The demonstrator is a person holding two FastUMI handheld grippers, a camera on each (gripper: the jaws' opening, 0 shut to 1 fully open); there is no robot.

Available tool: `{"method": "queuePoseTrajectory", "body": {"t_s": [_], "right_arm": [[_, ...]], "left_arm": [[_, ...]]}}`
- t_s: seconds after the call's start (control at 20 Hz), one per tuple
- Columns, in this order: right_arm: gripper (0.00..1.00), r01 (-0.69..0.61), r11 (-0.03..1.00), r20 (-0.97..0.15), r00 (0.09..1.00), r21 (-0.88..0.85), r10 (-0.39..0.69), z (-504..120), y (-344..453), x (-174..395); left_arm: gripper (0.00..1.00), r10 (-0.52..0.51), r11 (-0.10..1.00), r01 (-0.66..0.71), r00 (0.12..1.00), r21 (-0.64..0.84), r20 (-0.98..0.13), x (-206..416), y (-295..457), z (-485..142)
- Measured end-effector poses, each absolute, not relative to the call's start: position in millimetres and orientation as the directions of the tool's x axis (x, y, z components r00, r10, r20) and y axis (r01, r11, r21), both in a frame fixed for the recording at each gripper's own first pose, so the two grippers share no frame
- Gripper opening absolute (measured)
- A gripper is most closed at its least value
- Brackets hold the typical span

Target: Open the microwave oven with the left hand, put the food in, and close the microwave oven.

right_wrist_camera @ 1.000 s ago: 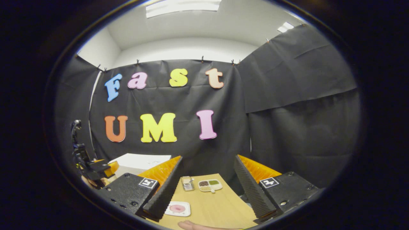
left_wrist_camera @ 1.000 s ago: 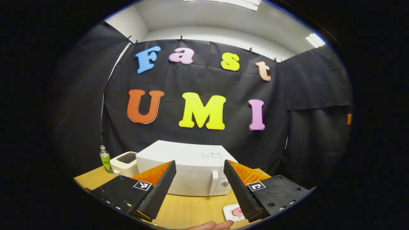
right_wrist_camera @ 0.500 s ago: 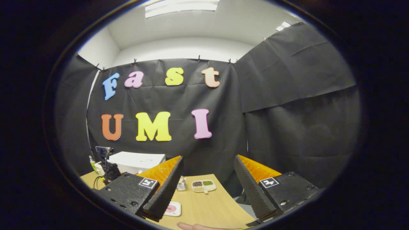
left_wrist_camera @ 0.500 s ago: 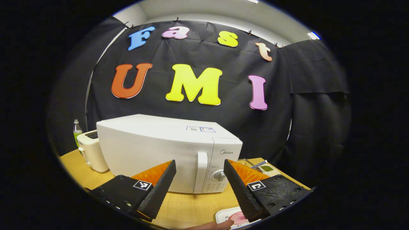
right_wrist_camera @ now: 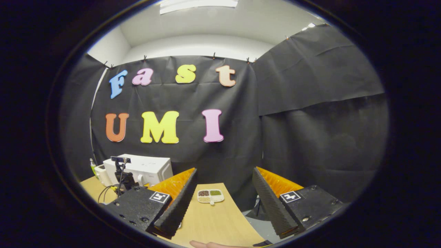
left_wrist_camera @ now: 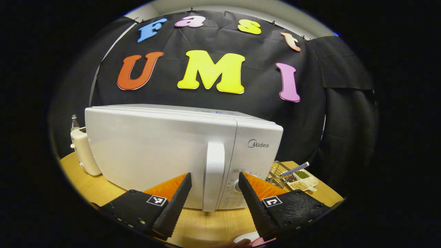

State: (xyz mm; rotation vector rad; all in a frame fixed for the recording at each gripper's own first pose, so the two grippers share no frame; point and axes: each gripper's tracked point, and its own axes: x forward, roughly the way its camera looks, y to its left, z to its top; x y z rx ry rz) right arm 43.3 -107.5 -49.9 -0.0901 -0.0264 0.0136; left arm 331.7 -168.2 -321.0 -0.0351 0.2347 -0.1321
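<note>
Worktop (left_wrist_camera: 206, 225): pale wood, carrying everything here; in the right gripper view it runs back to the black cloth wall.
Microwave (left_wrist_camera: 151, 151): white, door shut, sitting on the worktop and looming large straight ahead in the left gripper view; in the right gripper view it sits far off at the left.
Door handle (left_wrist_camera: 213, 175): upright white bar, lined up right in the gap between the left tool's fingers, neither finger touching it.
Left tool (left_wrist_camera: 213, 203): fingers spread wide, gripping nothing, pointed at the handle.
Right tool (right_wrist_camera: 224, 203): fingers spread wide as well, empty, hanging over bare worktop well away from the microwave.
Toaster (left_wrist_camera: 82, 151): cream, just beside the microwave's left side, a bottle (left_wrist_camera: 73, 122) peeking out behind it.
Divided dish (left_wrist_camera: 301, 179): small tray of beans and grains right of the microwave, next to a wire rack (left_wrist_camera: 277, 172); in the right gripper view it lies between the right tool's fingers, farther off.
Food plate (left_wrist_camera: 246, 237): white with something pink on it, at the bottom edge by the left tool's right finger, mostly hidden.
</note>
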Motion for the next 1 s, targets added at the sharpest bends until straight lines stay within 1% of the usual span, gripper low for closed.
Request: {"method": "queuePoseTrajectory", "body": {"t_s": [0.05, 0.1, 0.15, 0.2, 0.25, 0.3, 0.35, 0.4, 0.45, 0.5, 0.55, 0.6, 0.65, 0.75, 0.85, 0.9, 0.95, 1.0], "right_arm": [[1.00, 0.003, 0.996, 0.021, 1.000, -0.088, -0.001, -54, -114, 46], [0.93, 0.006, 0.996, 0.014, 1.000, -0.084, -0.004, -56, -116, 48], [0.93, 0.002, 0.997, 0.005, 1.000, -0.077, -0.002, -59, -117, 49], [1.00, -0.002, 0.997, -0.004, 1.000, -0.072, 0.002, -62, -116, 50], [1.00, -0.004, 0.998, -0.013, 1.000, -0.065, 0.003, -64, -117, 52], [0.92, -0.004, 0.998, -0.020, 1.000, -0.060, 0.003, -66, -117, 53], [1.00, -0.005, 0.998, -0.026, 1.000, -0.058, 0.003, -69, -116, 53], [1.00, -0.006, 0.998, -0.034, 0.999, -0.057, 0.004, -70, -114, 52], [1.00, -0.009, 0.998, -0.040, 0.999, -0.059, 0.006, -71, -113, 51], [1.00, -0.010, 0.998, -0.044, 0.999, -0.064, 0.008, -71, -111, 49], [1.00, -0.008, 0.997, -0.044, 0.999, -0.072, 0.005, -70, -111, 46], [0.93, -0.006, 0.997, -0.038, 0.999, -0.080, 0.003, -67, -111, 43], [1.00, -0.004, 0.996, -0.029, 1.000, -0.088, 0.001, -63, -111, 39], [1.00, -0.008, 0.995, -0.019, 1.000, -0.098, 0.006, -60, -109, 32], [1.00, -0.016, 0.994, -0.014, 1.000, -0.105, 0.015, -59, -106, 26], [0.93, -0.018, 0.994, -0.013, 1.000, -0.111, 0.016, -59, -105, 24], [1.00, -0.021, 0.993, -0.012, 1.000, -0.117, 0.020, -59, -104, 24], [1.00, -0.026, 0.992, -0.012, 1.000, -0.121, 0.025, -58, -101, 22]], "left_arm": [[0.67, -0.124, 0.992, 0.118, 0.962, -0.041, -0.242, 335, -166, -325], [0.66, -0.104, 0.995, 0.099, 0.963, -0.031, -0.249, 335, -162, -326], [0.59, -0.086, 0.996, 0.083, 0.965, -0.021, -0.247, 336, -160, -326], [0.63, -0.083, 0.997, 0.080, 0.964, -0.022, -0.254, 337, -159, -326], [0.39, -0.094, 0.995, 0.088, 0.961, -0.037, -0.262, 341, -162, -333], [0.27, -0.092, 0.996, 0.084, 0.958, -0.041, -0.271, 335, -162, -332], [0.39, -0.090, 0.996, 0.084, 0.957, -0.031, -0.276, 335, -163, -333], [0.22, -0.082, 0.997, 0.083, 0.955, -0.010, -0.286, 334, -161, -334], [0.23, -0.079, 0.996, 0.086, 0.953, 0.011, -0.293, 333, -160, -336], [0.16, -0.085, 0.995, 0.095, 0.957, 0.021, -0.277, 334, -160, -334], [0.12, -0.094, 0.995, 0.100, 0.952, 0.006, -0.292, 333, -161, -338], [0.11, -0.104, 0.994, 0.107, 0.952, -0.004, -0.287, 331, -161, -337], [0.11, -0.108, 0.994, 0.112, 0.950, -0.006, -0.293, 330, -162, -339], [0.11, -0.115, 0.992, 0.126, 0.953, 0.022, -0.282, 329, -160, -338], [0.11, -0.122, 0.991, 0.131, 0.953, 0.016, -0.277, 327, -160, -340], [0.11, -0.120, 0.992, 0.125, 0.951, -0.003, -0.286, 321, -159, -340], [0.11, -0.117, 0.993, 0.119, 0.957, -0.009, -0.264, 313, -157, -335], [0.10, -0.121, 0.992, 0.128, 0.955, 0.005, -0.271, 304, -155, -337]]}}
